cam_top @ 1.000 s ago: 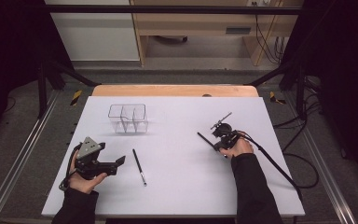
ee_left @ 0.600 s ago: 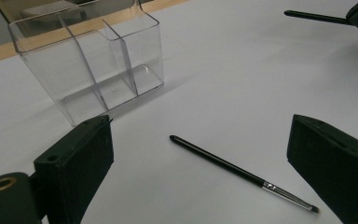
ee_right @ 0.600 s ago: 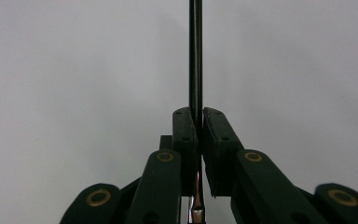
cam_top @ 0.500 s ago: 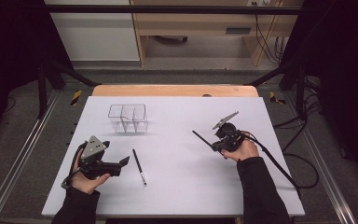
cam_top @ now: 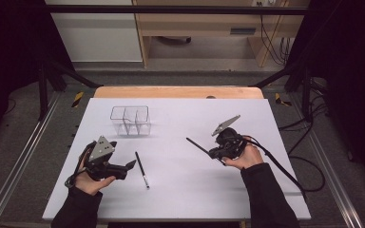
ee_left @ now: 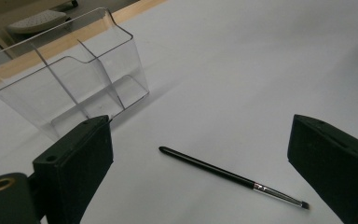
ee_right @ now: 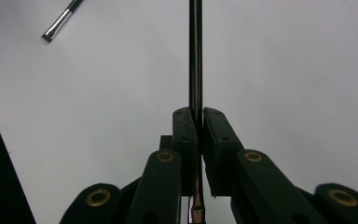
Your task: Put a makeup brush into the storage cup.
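Brushes were the work in hand: one slim black brush (cam_top: 198,146) was pinched in the right gripper (cam_top: 214,154), right of centre in the high view, its handle jutting toward the upper left above the white table (cam_top: 180,199). In the right gripper view the jaws were clamped tight on that handle (ee_right: 195,56), which ran straight up to the top edge of the frame.

A second brush (cam_top: 142,169) lay flat on the table, left of centre in the high view, just right of the left gripper (cam_top: 132,164). In the left gripper view the jaws stood wide apart with nothing between the pads, and this brush (ee_left: 233,176) lay on the table beyond them, low in the frame, its bristle end at the lower right.

A clear divided organizer (cam_top: 130,119) stood upright in the upper left of the table, well apart from both brushes; the left gripper view showed it (ee_left: 70,74) at upper left.
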